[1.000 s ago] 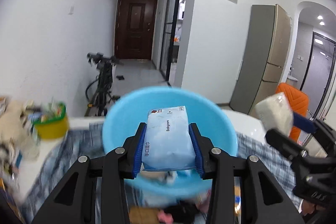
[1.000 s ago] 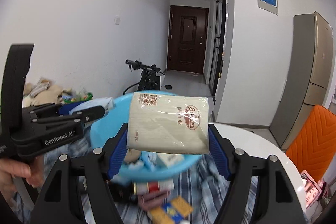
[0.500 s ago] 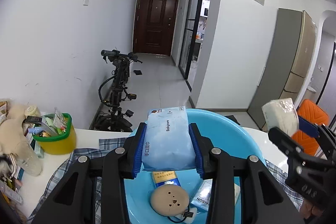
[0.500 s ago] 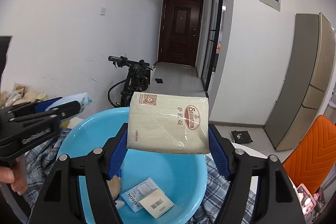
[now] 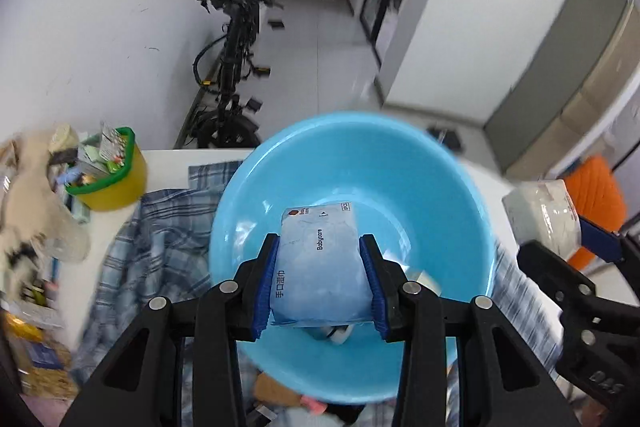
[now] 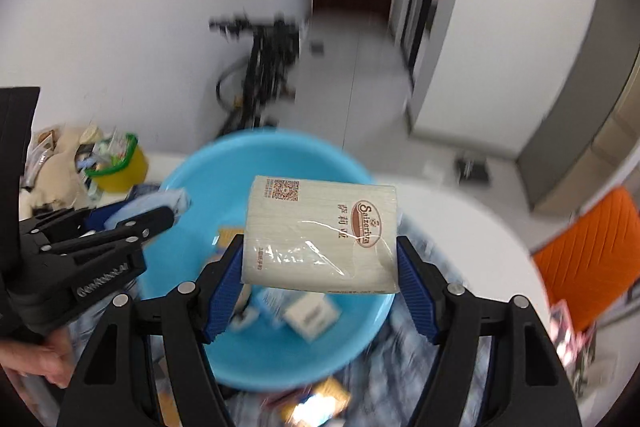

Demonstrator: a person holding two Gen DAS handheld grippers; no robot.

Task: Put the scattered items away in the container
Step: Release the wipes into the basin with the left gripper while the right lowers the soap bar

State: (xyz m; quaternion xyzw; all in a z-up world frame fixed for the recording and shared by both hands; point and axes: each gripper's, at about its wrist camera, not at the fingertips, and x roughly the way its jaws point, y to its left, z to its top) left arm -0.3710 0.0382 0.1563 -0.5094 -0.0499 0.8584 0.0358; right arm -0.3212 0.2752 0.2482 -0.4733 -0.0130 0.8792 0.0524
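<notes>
Jaws of left gripper (image 5: pixel 322 277) pinch a soft pale-blue wet-wipe pack (image 5: pixel 318 267); right gripper (image 6: pixel 320 267) pinches a squashy beige tissue pack (image 6: pixel 320 233) above round blue plastic basin (image 6: pixel 192 179), yellow tub at ten o'clock.

A smooth, glossy blue plastic basin (image 5: pixel 352 163) is seen at the centre of the frame. A wipes pack (image 5: pixel 320 267) in soft, faintly shiny film is seen below it, and a tissue pack (image 6: pixel 322 235) is wrapped in clear, crinkled, glossy film. Woven checked cloth (image 5: pixel 160 239) is spread at lower left. The gripper bodies look like matt black plastic, with ribbed blue pads (image 5: pixel 267 283) and bright metal screws.
</notes>
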